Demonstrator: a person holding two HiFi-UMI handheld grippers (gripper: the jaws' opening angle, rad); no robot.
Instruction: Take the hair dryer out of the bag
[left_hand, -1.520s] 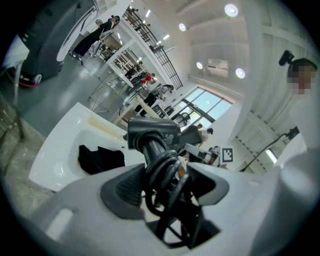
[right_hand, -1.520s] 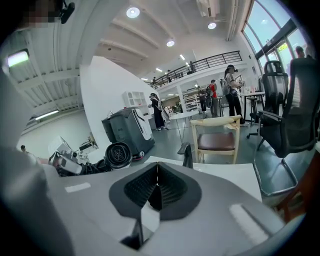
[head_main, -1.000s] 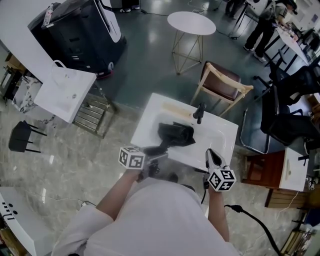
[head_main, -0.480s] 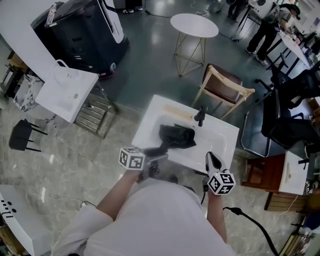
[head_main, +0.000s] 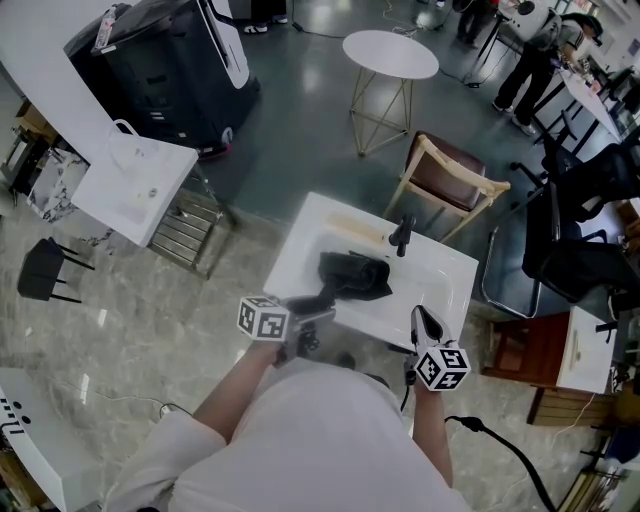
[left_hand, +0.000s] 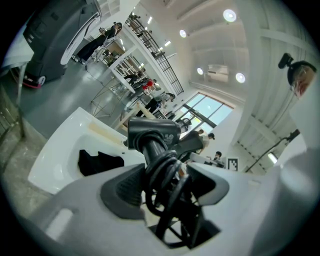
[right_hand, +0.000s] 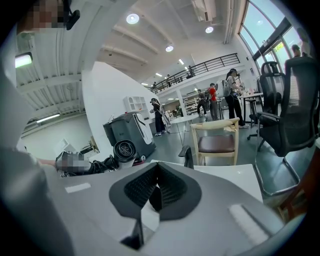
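Over on the left, the left gripper has its jaws clamped on the handle of the black plastic hair dryer, with the black cord looped round the handle between the pads. The dryer is out of the bag, held above the near edge of the white rimmed tabletop. Just beyond the dryer's head, the crumpled black fabric bag lies on that tabletop. Further right, the right gripper hovers by the table's near edge, its jaws pressed together and holding nothing.
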